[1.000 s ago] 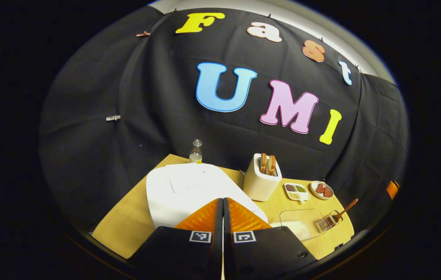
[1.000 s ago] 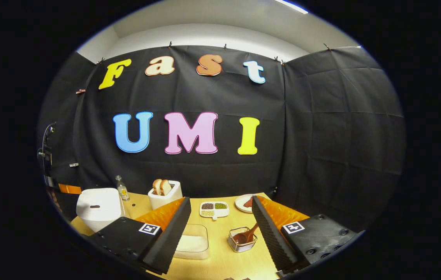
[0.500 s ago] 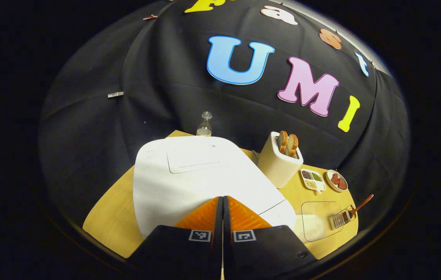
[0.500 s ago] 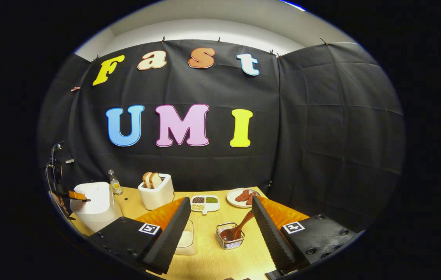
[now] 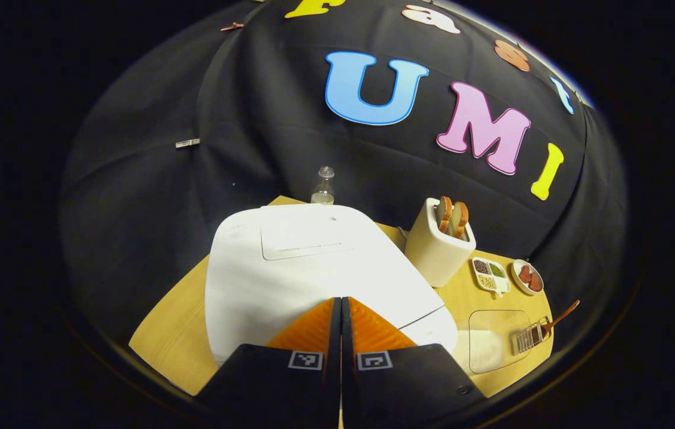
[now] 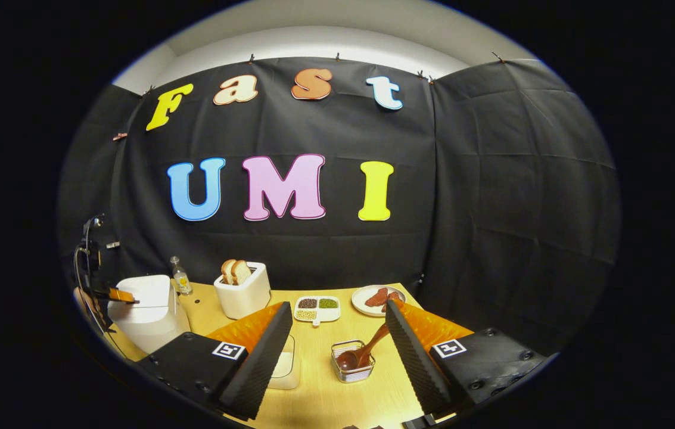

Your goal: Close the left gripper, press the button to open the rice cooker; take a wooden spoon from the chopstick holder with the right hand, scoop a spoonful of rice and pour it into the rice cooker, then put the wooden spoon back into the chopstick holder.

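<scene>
1. Left gripper view brings the biggest change: the white cooker [image 5: 313, 268] now spreads much wider than a second ago, so the left gripper [image 5: 341, 307] has dropped in close over its front edge
2. Its fingers are pressed flat together with nothing between them, tips at or just above the lid's front lip; I cannot tell whether they touch the button, which hides beneath them
3. Lid looks still shut, so the press is probably not finished
4. Right gripper view has slid forward over the table [image 6: 325, 393]; the right gripper [image 6: 337, 333] stands wide, holding nothing, aimed at the wire holder [image 6: 352, 368]
5. Spoon [image 6: 367, 350] now sits between the spread fingers, bowl down in the holder, handle leaning up to the right, untouched
6. Clear rice box [image 6: 286, 364] lies just left of the holder, partly behind the left finger
7. Judgement: opening comes first; the spoon grab is lined up next
</scene>
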Available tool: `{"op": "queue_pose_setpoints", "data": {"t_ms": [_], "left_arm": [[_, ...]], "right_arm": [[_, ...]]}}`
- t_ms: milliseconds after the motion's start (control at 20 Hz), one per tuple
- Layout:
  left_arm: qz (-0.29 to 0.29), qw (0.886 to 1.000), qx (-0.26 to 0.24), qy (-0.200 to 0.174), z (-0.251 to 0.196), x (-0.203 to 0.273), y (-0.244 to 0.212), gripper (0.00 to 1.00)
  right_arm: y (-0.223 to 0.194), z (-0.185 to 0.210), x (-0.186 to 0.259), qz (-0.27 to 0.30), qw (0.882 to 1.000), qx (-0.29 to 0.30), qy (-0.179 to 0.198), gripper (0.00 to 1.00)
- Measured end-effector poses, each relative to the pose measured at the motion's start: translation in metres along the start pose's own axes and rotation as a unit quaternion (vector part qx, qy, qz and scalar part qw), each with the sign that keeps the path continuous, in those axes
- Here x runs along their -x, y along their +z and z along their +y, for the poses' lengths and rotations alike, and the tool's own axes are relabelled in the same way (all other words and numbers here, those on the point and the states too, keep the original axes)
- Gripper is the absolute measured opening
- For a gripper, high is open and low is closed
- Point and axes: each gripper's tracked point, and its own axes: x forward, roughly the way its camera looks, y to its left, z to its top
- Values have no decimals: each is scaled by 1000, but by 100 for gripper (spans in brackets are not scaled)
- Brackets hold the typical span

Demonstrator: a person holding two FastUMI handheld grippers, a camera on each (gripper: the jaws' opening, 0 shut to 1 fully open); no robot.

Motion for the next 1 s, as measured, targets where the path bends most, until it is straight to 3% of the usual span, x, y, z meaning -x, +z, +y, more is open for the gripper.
{"op": "queue_pose_setpoints", "data": {"t_ms": [150, 300, 400, 500, 800, 900, 1000], "left_arm": [[-68, 997, 3, 23, -1, 22, 46, 7], [-153, 986, 0, 60, -3, 52, 102, 7], [-190, 980, -2, 58, -16, 75, 124, 11], [-202, 978, -15, 57, -24, 84, 125, 8], [-181, 981, -2, 68, -44, 115, 84, 12], [-170, 983, 0, 69, -54, 123, 67, 19], [-164, 984, -12, 74, -60, 127, 52, 43]], "right_arm": [[-7, -20, -4, 3, 1000, -6, -8, 98], [-14, -38, -12, 12, 999, -23, -19, 98], [-18, -51, -19, 14, 999, -25, -26, 98], [-26, -61, -27, 20, 999, -27, -27, 98], [-70, -80, -50, 70, 996, -49, -18, 98], [-87, -85, -59, 89, 994, -59, -12, 98], [-106, -88, -66, 113, 991, -69, -3, 97]]}}
